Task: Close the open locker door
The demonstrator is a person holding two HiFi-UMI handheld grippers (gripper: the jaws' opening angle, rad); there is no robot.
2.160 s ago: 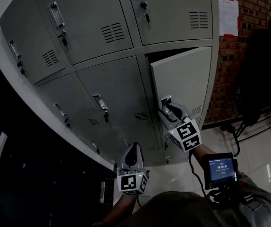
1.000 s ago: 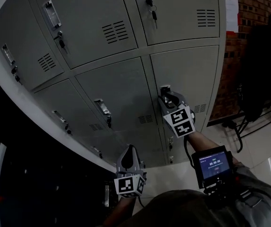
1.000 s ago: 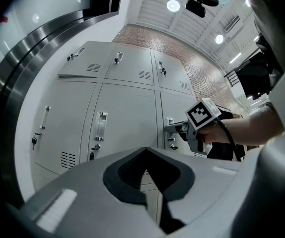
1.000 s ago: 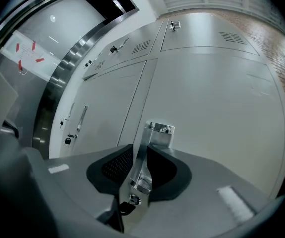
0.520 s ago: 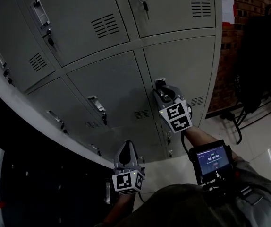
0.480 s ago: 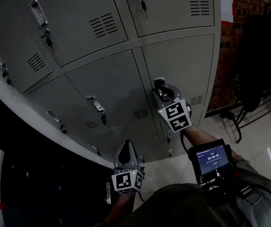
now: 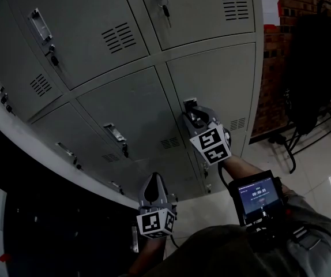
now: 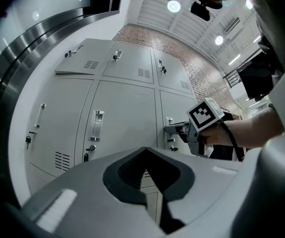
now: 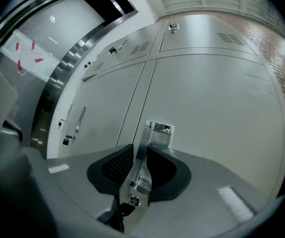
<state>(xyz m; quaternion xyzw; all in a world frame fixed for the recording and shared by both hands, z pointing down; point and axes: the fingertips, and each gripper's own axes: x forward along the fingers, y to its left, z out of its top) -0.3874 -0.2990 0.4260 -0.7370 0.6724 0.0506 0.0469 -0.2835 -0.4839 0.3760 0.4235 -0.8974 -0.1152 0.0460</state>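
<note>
The grey locker door in the right column lies flush with its neighbours. Its metal handle sits at the door's left edge. My right gripper is shut on that handle; in the right gripper view the handle stands upright between the black pads, which press on both its sides. My left gripper hangs lower, off the lockers, shut and empty. In the left gripper view its jaws meet in front of the lockers, with the right gripper at the handle beyond.
Other shut locker doors fill the wall to the left and above, one with a key hanging. A dark chair with clothing stands by the brick wall on the right. Glossy floor below. A small screen rides on the right forearm.
The door stood ajar two seconds ago and is now flush with the frame. My right gripper went in with the handle. The left gripper has hardly moved.
</note>
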